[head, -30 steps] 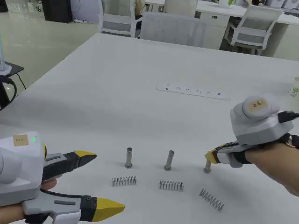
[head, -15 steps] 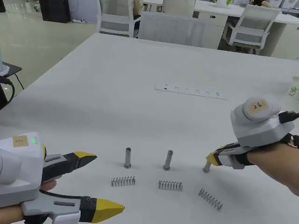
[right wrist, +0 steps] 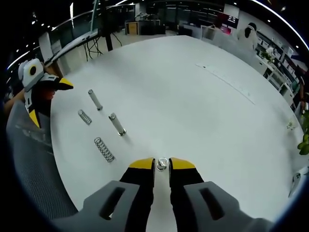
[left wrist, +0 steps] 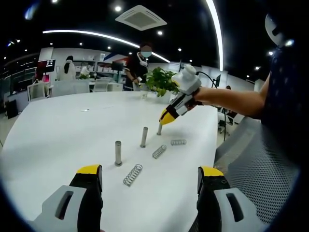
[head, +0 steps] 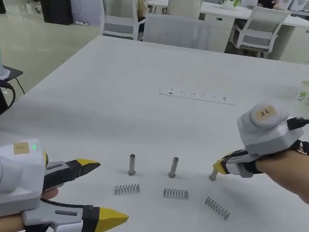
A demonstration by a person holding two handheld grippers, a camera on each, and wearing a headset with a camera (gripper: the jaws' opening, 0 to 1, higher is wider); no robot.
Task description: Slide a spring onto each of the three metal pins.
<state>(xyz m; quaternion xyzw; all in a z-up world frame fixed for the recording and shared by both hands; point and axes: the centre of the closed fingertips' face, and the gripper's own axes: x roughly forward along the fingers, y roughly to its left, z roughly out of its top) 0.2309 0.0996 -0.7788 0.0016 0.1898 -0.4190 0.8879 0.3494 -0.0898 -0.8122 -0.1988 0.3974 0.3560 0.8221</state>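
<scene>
Head view: a person w/ a handheld tool in each hand works over a white surface. The right tongs are closed on the head of the right pin, yellow tips pinching it from both sides. In the right gripper view the pin's round top sits snug btwn the tips. In the head view that pin leans a little, w/ its base on the surface.

The left tongs are spread wide w/ nothing btwn them. They are held low at the near-left of the surface, well apart from the hardware.

The three pins form a row running left to right. The left pin and middle pin stand upright and untouched. Just in front of the row, toward the person, lie three springs, approx one per pin. The left spring and middle spring lie roughly parallel to the row, and the right spring lies at an angle. All three rest on their sides on the surface, none on a pin.

Farther back, near ctr, a white power strip lies flat. Office chairs stand past the far edge. In the left gripper view a potted plant stands in the bkgd behind the right tongs.
</scene>
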